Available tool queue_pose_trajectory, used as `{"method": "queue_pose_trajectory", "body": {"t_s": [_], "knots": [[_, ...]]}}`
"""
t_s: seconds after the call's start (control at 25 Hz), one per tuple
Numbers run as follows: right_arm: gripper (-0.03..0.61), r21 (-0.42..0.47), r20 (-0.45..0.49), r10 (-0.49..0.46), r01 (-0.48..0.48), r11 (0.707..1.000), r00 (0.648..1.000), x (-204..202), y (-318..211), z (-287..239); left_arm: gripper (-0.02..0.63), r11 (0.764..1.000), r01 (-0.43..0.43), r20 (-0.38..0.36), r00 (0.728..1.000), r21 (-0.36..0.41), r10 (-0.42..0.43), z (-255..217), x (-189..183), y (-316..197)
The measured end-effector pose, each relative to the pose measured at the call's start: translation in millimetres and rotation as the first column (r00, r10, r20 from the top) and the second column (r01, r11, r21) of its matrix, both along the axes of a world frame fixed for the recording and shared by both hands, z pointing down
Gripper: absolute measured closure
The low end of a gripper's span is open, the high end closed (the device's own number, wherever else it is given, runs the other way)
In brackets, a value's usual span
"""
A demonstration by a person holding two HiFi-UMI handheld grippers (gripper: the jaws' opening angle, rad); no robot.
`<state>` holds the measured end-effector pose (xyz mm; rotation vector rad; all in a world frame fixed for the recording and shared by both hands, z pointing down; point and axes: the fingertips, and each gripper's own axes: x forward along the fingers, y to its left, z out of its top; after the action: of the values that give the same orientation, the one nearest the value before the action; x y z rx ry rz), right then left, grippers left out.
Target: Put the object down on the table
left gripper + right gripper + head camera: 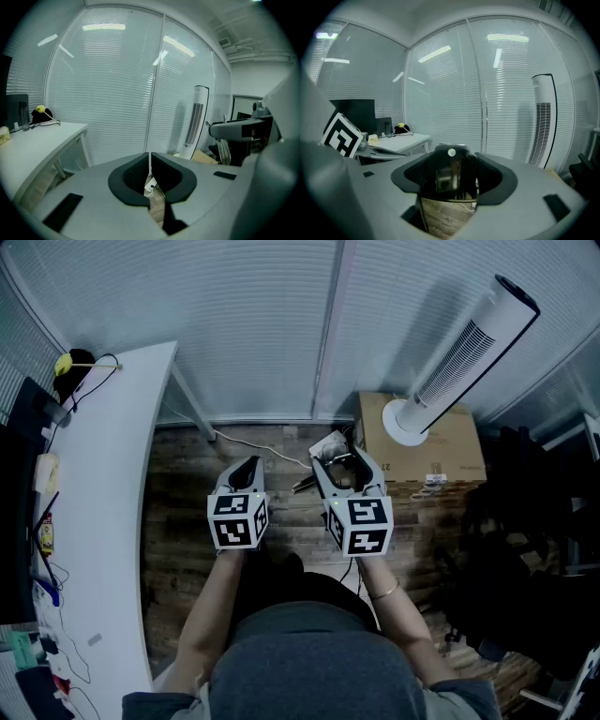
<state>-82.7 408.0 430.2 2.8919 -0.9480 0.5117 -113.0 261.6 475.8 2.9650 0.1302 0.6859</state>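
The white surface [112,474] lies well off to the person's left. I'd swing the load across to a bare stretch of it and lower it level before letting go. The right tongs [339,465] stand wide, clamped on the dark object [449,176], over the floor. The left tongs [246,470] are closed and empty.

Both forearms reach forward side by side, the grippers tilted slightly downward. The left gripper [251,465] has its jaws closed together and empty. The right gripper [343,465] has its jaws spread wide, clamped on an object [449,176].
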Motion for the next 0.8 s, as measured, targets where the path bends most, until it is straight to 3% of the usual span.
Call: {"method": "queue_pose_trajectory", "body": {"t_s": [0.8], "knots": [[0.281, 0.017, 0.067, -0.003, 0.001, 1.000, 0.998, 10.8, 1.8, 14.1, 0.583, 1.000, 0.020, 0.014, 1.000, 0.018, -0.021, 1.8, 5.4, -4.1]]}}
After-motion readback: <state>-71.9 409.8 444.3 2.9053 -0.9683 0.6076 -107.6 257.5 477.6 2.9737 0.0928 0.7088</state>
